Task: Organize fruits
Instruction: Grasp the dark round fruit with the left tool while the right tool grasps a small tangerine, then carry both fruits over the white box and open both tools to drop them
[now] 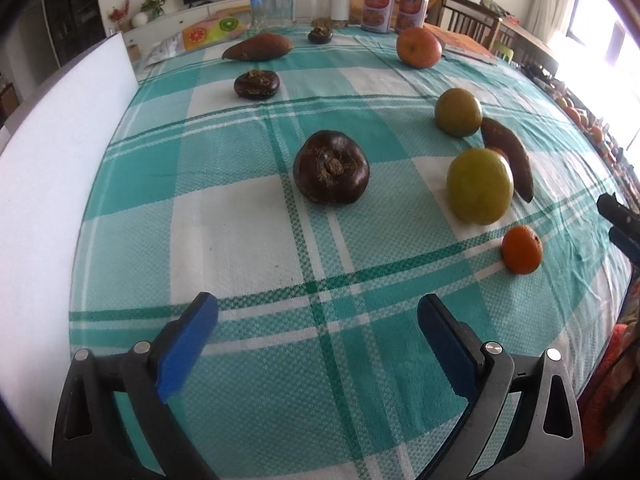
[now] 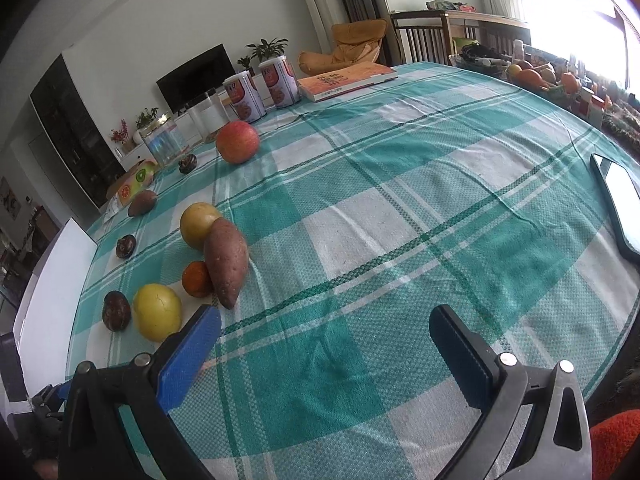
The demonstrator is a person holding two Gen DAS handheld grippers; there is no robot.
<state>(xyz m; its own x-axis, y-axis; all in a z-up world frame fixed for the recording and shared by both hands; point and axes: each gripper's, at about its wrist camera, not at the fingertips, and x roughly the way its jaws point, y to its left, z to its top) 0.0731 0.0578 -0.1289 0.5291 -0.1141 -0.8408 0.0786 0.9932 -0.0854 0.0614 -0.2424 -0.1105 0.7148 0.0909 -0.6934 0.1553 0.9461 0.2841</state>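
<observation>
Fruits lie scattered on the checked tabletop (image 1: 248, 240). The left gripper (image 1: 318, 344) hovers with jaws released before a dark chestnut (image 1: 331, 167); the right gripper (image 2: 325, 346) is likewise spread and empty. The chestnut looks light, hard and smooth: grip across its widest flanks.

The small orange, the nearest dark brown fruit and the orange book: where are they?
small orange (image 1: 522, 250), left wrist view, middle of its peel.
dark brown fruit (image 1: 331, 167), left wrist view, top, at its stem.
orange book (image 2: 347, 76), right wrist view, its cover.
</observation>
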